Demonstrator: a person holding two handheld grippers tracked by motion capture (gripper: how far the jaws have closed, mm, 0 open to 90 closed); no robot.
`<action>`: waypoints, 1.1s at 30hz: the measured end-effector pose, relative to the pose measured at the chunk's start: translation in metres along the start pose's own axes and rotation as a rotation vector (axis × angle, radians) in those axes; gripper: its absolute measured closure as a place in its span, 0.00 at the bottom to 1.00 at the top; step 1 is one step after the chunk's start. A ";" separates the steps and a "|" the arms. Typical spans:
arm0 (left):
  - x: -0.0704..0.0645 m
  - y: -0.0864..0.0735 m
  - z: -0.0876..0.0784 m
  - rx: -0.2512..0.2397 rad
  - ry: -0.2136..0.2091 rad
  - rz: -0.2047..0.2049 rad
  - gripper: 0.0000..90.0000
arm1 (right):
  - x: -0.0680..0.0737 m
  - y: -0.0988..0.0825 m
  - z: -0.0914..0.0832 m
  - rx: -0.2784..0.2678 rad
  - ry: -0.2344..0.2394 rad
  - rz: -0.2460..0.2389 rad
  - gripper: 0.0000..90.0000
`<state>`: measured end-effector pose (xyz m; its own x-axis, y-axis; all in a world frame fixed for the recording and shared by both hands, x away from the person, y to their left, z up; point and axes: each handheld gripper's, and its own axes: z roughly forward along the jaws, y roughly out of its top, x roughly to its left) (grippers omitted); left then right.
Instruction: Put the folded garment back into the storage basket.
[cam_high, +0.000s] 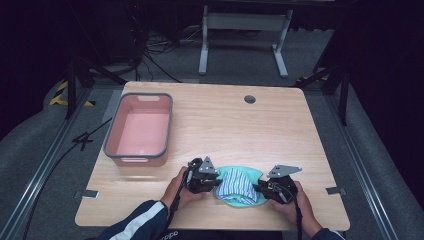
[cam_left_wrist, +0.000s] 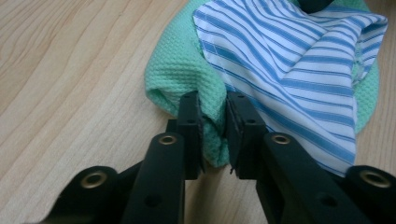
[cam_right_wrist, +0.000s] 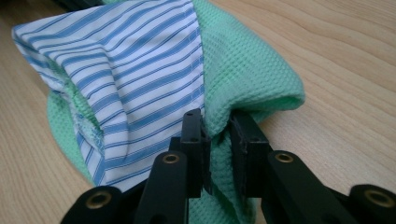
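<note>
1. Left gripper (cam_left_wrist: 214, 126): jaws pinched nearly together on a fold of the green waffle-weave cloth (cam_left_wrist: 175, 65), the fabric bunched between the pads at the cloth's near edge.
2. Right gripper (cam_right_wrist: 217, 135): same story, jaws clamped on a puckered fold of that green cloth, right beside the edge of the blue-and-white striped cloth (cam_right_wrist: 140, 70).
3. The striped cloth lies on top of the green one, draped across its middle, with green showing round its sides.
4. From the high view, the bundle sits between the two grippers, one at each end, near the front edge of the wooden table (cam_high: 280, 130).
5. A pink basket (cam_high: 113, 131) with a grey rim stands well apart, at the table's left side.
</note>
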<state>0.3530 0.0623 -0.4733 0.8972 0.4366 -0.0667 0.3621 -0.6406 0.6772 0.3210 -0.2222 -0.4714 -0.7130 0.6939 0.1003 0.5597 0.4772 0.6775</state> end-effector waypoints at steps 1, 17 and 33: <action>-0.001 0.001 0.000 0.007 0.002 0.012 0.89 | -0.001 0.000 -0.001 -0.003 0.005 0.001 0.89; 0.000 0.020 -0.008 -0.010 -0.018 0.036 0.92 | -0.004 0.013 -0.012 -0.039 -0.024 0.003 0.91; 0.014 0.043 -0.035 -0.029 0.017 0.080 0.93 | -0.006 0.043 -0.024 -0.109 -0.031 -0.016 0.91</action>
<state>0.3720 0.0626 -0.4190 0.9183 0.3958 0.0009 0.2818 -0.6554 0.7007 0.3390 -0.2185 -0.4255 -0.7073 0.7036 0.0677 0.4979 0.4279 0.7543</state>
